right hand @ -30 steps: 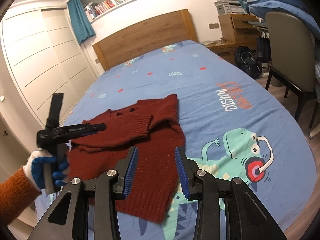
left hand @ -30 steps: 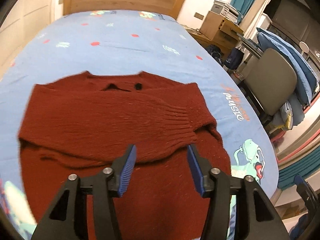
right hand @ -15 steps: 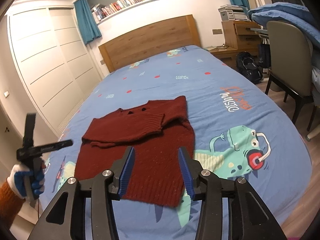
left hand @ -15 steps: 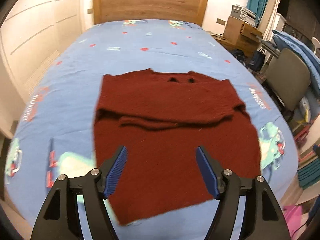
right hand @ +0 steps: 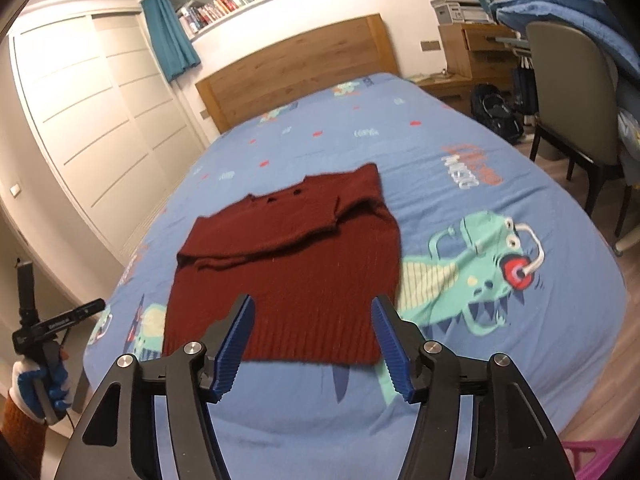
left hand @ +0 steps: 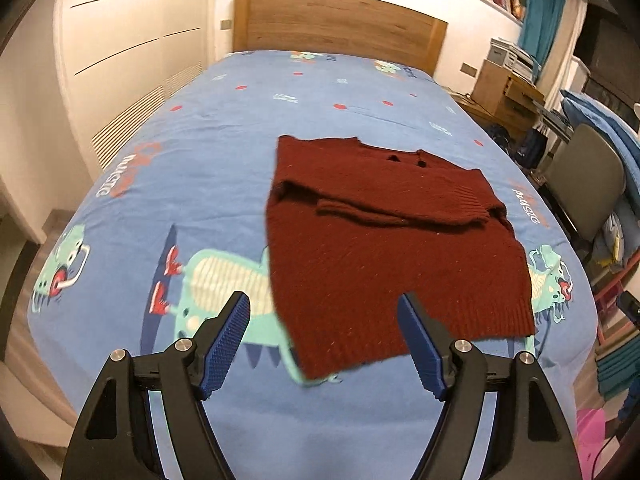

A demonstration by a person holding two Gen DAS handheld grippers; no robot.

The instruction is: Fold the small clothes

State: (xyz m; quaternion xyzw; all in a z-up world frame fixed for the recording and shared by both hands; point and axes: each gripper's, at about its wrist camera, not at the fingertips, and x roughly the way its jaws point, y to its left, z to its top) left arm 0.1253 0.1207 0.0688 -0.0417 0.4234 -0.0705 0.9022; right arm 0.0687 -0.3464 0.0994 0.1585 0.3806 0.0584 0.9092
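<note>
A dark red knitted sweater lies flat on the blue bedspread, both sleeves folded across its chest; it also shows in the right wrist view. My left gripper is open and empty, held back above the foot of the bed, its fingers framing the sweater's lower left corner. My right gripper is open and empty, held above the sweater's hem. The left gripper's body shows at the far left of the right wrist view, in a gloved hand.
The bedspread has dinosaur prints. A wooden headboard stands at the far end. A chair with blue bedding and a wooden desk stand to the right. White wardrobe doors line the left.
Both grippers have pulled back from the sweater toward the foot of the bed and opened wider. The sweater lies as before, sleeves folded in.
</note>
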